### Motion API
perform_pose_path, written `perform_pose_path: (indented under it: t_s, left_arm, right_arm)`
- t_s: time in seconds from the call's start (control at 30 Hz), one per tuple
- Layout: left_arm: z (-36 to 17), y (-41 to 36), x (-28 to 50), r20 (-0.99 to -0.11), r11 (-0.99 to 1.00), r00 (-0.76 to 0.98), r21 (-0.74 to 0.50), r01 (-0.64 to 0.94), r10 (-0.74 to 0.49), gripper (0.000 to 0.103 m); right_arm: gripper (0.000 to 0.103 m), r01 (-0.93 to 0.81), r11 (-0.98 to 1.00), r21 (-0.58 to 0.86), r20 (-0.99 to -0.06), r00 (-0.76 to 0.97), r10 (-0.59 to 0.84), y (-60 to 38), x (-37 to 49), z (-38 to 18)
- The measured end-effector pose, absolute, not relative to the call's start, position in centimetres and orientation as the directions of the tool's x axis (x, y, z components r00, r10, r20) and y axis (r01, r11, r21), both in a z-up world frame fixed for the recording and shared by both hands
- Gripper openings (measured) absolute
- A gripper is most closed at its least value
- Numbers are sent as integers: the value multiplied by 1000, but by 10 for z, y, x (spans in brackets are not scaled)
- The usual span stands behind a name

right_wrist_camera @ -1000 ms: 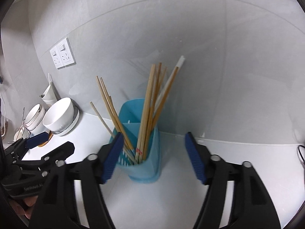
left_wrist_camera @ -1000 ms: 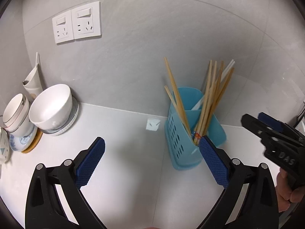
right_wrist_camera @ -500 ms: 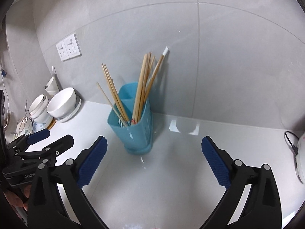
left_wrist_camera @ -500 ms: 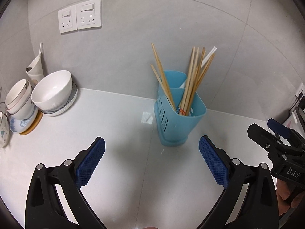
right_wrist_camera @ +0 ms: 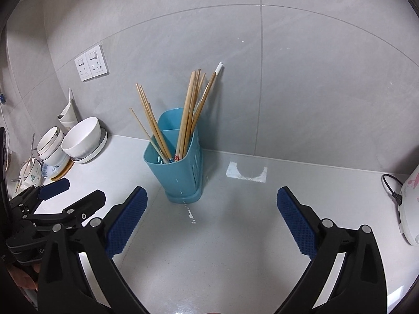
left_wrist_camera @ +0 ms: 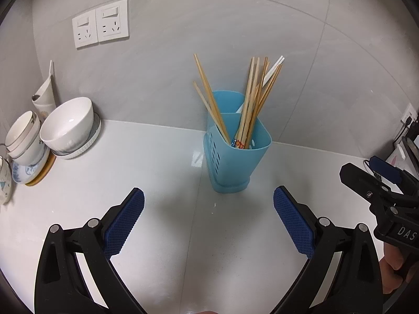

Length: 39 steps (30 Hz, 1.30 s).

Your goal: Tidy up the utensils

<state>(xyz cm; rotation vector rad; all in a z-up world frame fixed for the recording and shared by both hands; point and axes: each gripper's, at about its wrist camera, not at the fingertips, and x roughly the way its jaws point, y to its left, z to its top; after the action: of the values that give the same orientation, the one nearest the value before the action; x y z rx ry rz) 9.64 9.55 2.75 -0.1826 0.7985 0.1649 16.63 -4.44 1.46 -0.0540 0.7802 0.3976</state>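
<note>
So the blue utensil holder (left_wrist_camera: 237,157) is standing upright on the white counter (left_wrist_camera: 146,178), close to the grey tiled wall, and it's stuffed with wooden chopsticks (left_wrist_camera: 251,99) fanning out in two bunches, plus a white one poking out the back. The left gripper (left_wrist_camera: 208,221) has its jaws spread wide with nothing in them, hanging a bit short of the holder. Same deal with the right gripper (right_wrist_camera: 211,218): jaws all the way apart, empty, the holder sitting just beyond its left pad. Off to the left by the wall there's a stack of white bowls (left_wrist_camera: 66,124) on plates, and a double wall socket (left_wrist_camera: 100,27) up above them.
</note>
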Motion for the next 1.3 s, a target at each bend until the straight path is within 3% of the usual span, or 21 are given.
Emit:
perform_pose_path:
  t_s: [1.3]
  left_arm:
    - [36,87,96,-713,983,698,-76,-168,64,97]
  right_arm:
    - [95,-312,946,92,-703,652,283,-50,164,15]
